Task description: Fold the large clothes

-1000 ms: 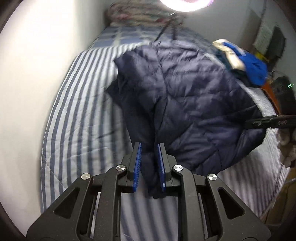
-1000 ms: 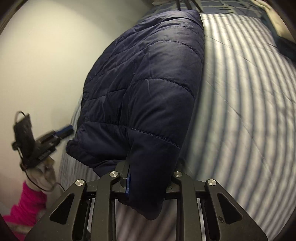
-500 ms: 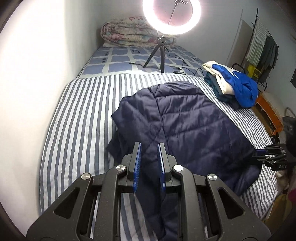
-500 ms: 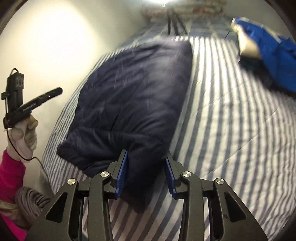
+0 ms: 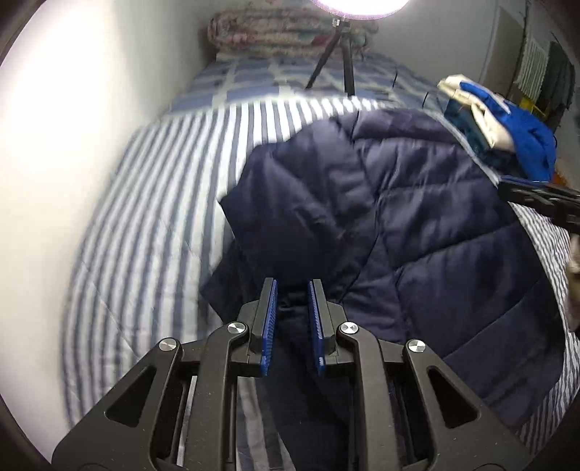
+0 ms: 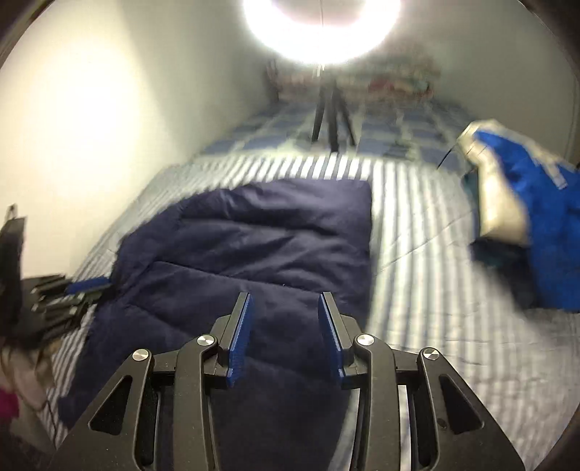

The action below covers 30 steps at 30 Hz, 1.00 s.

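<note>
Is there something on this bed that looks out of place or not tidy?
Yes. A ring-light tripod stands on the bed's checked cover, an odd place for it. The blue and cream clothes lie in a loose heap at the right edge. The navy jacket is lumpy, with a strip trailing between the left gripper's pads.

My light comes from the ring lamp (image 6: 320,29), which blows out to white glare at the top of the right wrist view and washes the wall (image 5: 72,137) pale. Both fisheye views bend and darken at the rims. Motion blur smears the striped bedcover (image 6: 427,224) and softens everything far off.
</note>
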Tool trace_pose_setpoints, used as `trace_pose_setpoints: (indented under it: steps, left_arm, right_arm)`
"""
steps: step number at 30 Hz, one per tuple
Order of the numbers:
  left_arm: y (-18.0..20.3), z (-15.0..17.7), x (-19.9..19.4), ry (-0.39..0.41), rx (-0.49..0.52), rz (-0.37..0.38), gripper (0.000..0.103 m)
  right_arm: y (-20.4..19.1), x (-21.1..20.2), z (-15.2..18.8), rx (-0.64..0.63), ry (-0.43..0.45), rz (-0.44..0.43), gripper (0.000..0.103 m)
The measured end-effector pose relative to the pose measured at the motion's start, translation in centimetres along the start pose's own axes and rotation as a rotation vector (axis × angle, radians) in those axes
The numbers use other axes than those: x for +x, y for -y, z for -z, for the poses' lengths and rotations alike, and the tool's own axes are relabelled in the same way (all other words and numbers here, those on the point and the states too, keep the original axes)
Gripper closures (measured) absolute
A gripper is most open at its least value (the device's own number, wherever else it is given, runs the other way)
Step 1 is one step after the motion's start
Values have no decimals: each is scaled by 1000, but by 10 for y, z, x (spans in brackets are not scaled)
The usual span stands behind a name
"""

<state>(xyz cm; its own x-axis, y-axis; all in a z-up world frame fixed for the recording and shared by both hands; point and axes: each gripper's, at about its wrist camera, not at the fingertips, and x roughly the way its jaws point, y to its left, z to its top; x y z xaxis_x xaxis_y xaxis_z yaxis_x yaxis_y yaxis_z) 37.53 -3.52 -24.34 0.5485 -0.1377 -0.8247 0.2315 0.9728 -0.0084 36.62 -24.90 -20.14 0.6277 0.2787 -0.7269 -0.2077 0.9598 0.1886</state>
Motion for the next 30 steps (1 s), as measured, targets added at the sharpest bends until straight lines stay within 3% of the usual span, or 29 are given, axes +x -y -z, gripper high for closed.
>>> trace_pose_setpoints:
  steps: [3,7,9,11,14,16,21,22,23,27,30]
  left_arm:
    - [-7,6,11,-40,-24,26,86]
    - [-39,3,-13,-14,-163,119,83]
    - [-65,8,-29,5,-272,205,50]
    - [-89,16,-39,18,-378,305,35]
    - [-119,33,-41,-8,-529,450,32]
    - [-130,44,-31,-50,-610,515,32]
    - [-137,66,-2,-125,-721,644,31]
    - [-137,68,3,-122,-668,679,31]
    - [-137,67,9,-133,-684,699,31]
    - [-138,67,25,-133,-739,745,31]
    - [-132,62,36,-138,-744,757,31]
  right_arm:
    - [-16,40,6,-58,-96,11,69]
    - [-25,28,-1,-112,-106,12,69]
    - [-19,6,-3,-121,-71,7,69]
    - [-10,-13,-2,-120,-42,-19,68]
    - [14,-35,7,-66,-25,-92,58]
    - [32,-43,16,-16,-29,-155,35]
    - [66,-38,36,105,-85,-175,33]
    - [73,-33,41,139,-106,-191,33]
    - [78,-28,44,166,-125,-205,33]
    - [87,-4,55,261,-229,-264,33]
    - [85,9,59,286,-237,-316,33]
